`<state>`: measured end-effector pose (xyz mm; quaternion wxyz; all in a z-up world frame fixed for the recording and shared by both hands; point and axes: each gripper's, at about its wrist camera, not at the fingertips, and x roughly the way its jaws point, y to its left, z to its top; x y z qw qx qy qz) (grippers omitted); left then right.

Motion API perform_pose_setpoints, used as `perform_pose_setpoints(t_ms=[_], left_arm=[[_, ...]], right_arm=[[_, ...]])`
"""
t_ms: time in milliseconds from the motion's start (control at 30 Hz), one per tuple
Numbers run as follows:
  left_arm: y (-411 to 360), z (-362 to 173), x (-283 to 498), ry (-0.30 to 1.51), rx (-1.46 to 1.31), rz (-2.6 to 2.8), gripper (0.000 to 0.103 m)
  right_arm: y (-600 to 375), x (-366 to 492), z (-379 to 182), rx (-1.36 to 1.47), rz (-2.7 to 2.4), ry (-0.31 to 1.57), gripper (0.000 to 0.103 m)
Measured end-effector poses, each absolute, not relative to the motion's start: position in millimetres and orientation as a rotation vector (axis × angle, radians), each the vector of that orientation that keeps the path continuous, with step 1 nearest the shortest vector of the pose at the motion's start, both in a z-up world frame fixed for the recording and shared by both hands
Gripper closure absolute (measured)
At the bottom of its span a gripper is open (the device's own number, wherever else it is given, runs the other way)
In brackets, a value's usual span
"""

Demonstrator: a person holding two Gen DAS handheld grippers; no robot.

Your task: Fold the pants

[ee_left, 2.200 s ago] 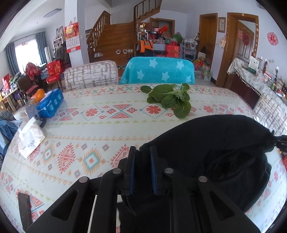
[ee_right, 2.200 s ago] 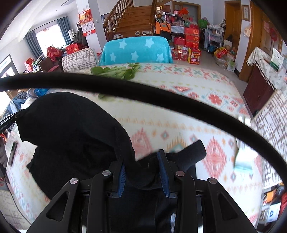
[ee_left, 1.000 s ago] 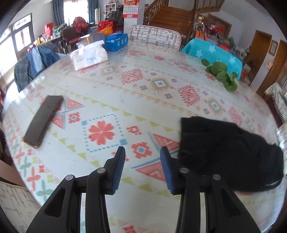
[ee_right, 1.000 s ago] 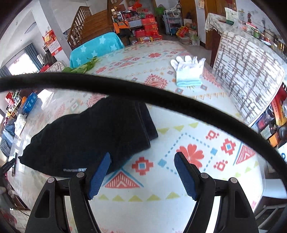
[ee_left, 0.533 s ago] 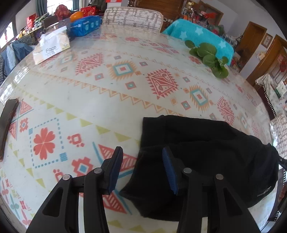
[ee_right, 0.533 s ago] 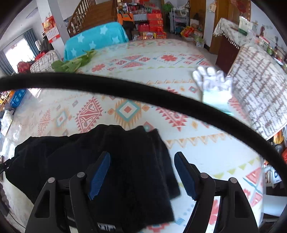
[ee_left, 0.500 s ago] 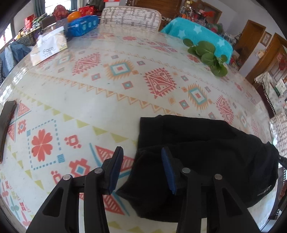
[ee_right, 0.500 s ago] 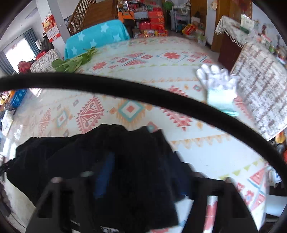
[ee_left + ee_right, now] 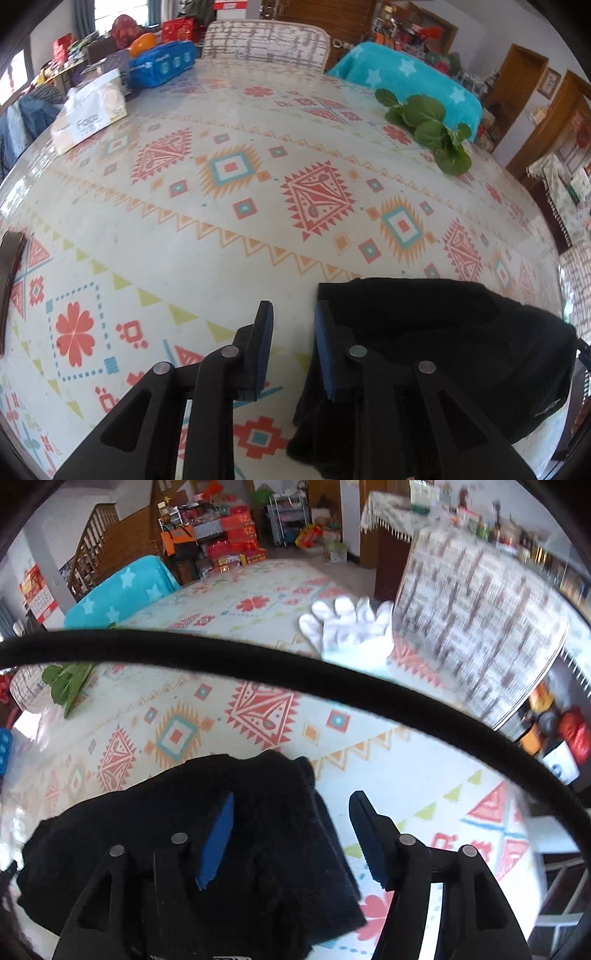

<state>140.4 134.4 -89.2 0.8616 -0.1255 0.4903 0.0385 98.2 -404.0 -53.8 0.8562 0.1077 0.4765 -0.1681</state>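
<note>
The black pants lie folded in a bundle on the patterned table. In the left wrist view my left gripper hovers at the bundle's left edge. Its jaws are closing, with only tablecloth showing between the blue pads, and the right finger sits against the cloth's edge. In the right wrist view the pants fill the lower left. My right gripper straddles their right edge, one finger over the cloth and the other over bare table. Its jaws are opening, pressing on nothing.
Leafy greens, a tissue pack and a blue bag lie at the far side. A dark phone is at the left edge. White gloves lie near a patterned chair. A black cable crosses the right view.
My left gripper came right to the pants' left edge and its jaws narrowed. My right gripper slid left over the pants' right end, closed partway, then widened again.
</note>
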Motion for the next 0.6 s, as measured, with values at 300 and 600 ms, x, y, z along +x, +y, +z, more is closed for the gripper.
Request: perform_pose_setpoints(t_ms=[300,600], left_arm=[[145.6,-77.3,90.3,0.971,-0.347,0.078,0.068],[147.4,-101.9,61.6,0.999,-0.503,0.044,0.068]], right_arm=[[-217.6,123.8,9.4,-0.06,0.268,0.907,0.032],[15.0,193.6,-46.3,-0.312,0.78,1.122,0.054]])
